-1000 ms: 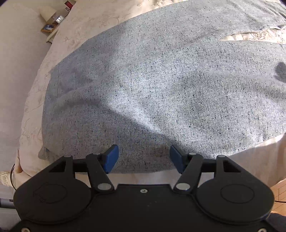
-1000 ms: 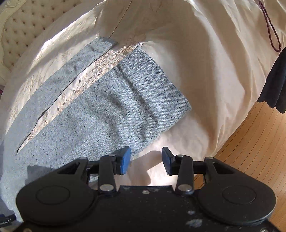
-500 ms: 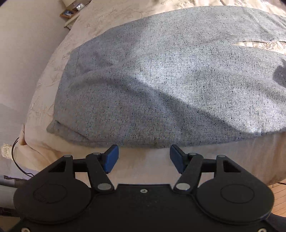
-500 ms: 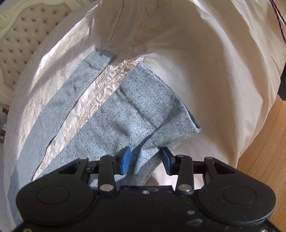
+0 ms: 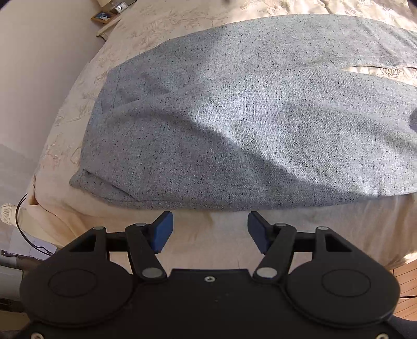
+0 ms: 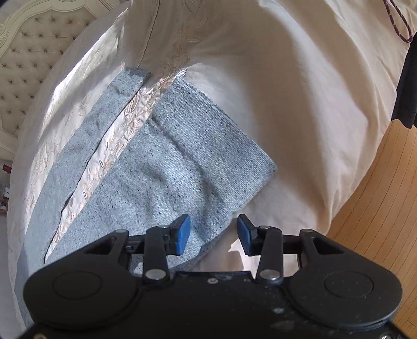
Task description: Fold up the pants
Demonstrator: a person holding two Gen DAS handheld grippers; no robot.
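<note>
Though creased, speckled grey pants (image 5: 247, 117), flat.

No text, label, brand, number or sign can be read in either view. The small items on the nightstand (image 5: 109, 14) at about eleven o'clock in the left wrist view are too small and blurred to show any lettering.

Under my tongs is a bed with a cream embroidered bedspread (image 5: 146, 34). Directly on it lie the grey speckled pants (image 5: 247, 117), spread flat, the two legs apart with a strip of bedspread visible between them. The near leg's hem lies near the bed's edge.
</note>
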